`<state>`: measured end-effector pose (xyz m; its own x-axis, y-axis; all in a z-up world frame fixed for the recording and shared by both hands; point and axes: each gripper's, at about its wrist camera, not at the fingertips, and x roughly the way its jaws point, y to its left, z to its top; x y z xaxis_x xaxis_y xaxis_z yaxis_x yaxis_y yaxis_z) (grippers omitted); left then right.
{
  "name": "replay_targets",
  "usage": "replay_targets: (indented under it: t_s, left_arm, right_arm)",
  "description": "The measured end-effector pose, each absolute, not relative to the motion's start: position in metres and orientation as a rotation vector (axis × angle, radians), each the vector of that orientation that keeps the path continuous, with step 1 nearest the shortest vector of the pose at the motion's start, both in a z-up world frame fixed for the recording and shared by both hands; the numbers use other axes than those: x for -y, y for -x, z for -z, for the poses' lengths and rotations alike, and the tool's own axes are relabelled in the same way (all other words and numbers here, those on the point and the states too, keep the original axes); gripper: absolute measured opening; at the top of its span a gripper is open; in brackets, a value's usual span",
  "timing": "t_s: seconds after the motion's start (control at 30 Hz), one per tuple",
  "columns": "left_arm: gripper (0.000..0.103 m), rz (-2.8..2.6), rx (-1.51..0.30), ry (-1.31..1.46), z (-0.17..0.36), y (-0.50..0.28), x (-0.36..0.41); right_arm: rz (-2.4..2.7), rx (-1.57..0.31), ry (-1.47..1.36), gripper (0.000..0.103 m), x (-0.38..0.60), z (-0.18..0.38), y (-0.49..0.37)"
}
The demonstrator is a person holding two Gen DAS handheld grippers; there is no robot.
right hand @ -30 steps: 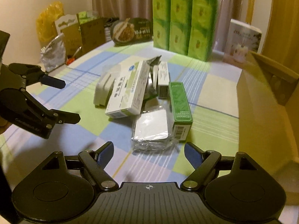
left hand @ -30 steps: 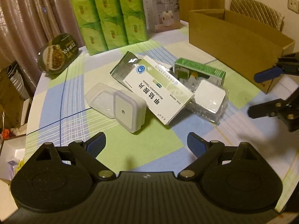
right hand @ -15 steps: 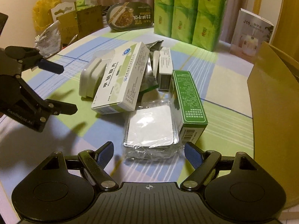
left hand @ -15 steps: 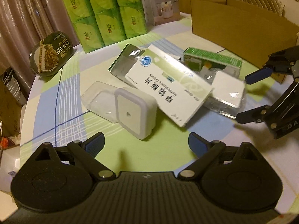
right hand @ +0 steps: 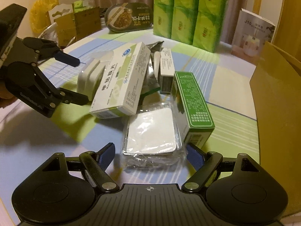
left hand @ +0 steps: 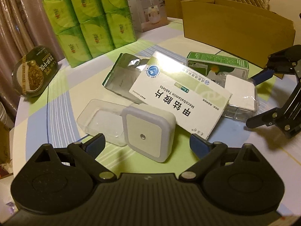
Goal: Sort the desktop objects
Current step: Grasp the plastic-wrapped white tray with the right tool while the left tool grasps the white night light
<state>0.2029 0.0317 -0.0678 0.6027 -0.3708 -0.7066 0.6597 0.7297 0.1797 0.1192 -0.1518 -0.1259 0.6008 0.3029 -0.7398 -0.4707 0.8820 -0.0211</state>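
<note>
your left gripper (left hand: 146, 144) hangs low over the checked surface (left hand: 56, 98), fingers spread wide with nothing gripped; the white square night light (left hand: 148, 130) sits between and just ahead of the tips, leaning against a clear plastic tray (left hand: 101, 120)

your right gripper (right hand: 148, 153) is also spread wide and holds nothing; the near end of the clear-wrapped white card pack (right hand: 152, 131) lies between its blue fingers (right hand: 107, 153), no contact visible

the pile sits mid-surface: white tablet box (left hand: 180, 99) tilted, resting over the night light and the card pack; silver foil pouch (left hand: 122, 75) behind it; green box (right hand: 191, 99) on its side, touching the card pack's right edge; small white carton (right hand: 166, 69) beyond the green box

open cardboard box (left hand: 237, 24) stands at the surface's far right; green tissue packs (left hand: 88, 22), a humidifier box (left hand: 148, 9) and a noodle bowl (left hand: 34, 71) line the back edge
</note>
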Motion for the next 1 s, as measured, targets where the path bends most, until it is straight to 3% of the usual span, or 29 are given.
replay_targets:
  t_s: [0.03,0.13,0.27,0.4,0.47,0.6,1.0]
  left_arm:
    - [0.094,0.629,-0.694,-0.454,0.068,-0.205,-0.032]
    - [0.094,0.659,-0.677,-0.454,0.069,-0.209,-0.032]
    - [0.094,0.698,-0.652,-0.445,0.069,-0.215,-0.031]
    - [0.090,0.740,-0.650,-0.420,0.070,-0.221,-0.031]
    - [0.077,0.756,-0.662,-0.408,0.070,-0.221,-0.031]
    - [0.061,0.758,-0.673,-0.424,0.069,-0.212,-0.029]
    - [0.061,0.839,-0.762,-0.476,0.056,-0.116,0.009]
  right_arm:
    - [-0.451,-0.811,0.223,0.079,0.151,0.127,-0.120]
    - [-0.442,-0.816,0.222,0.062,0.150,0.127,-0.121]
    - [-0.447,-0.820,0.223,0.055,0.150,0.124,-0.117]
    - [-0.450,-0.832,0.205,0.053,0.153,0.120,-0.110]
    - [-0.449,-0.836,0.196,0.053,0.157,0.117,-0.105]
    - [-0.438,-0.843,0.183,0.053,0.167,0.112,-0.092]
    - [-0.400,-0.876,0.172,0.053,0.205,0.105,-0.044]
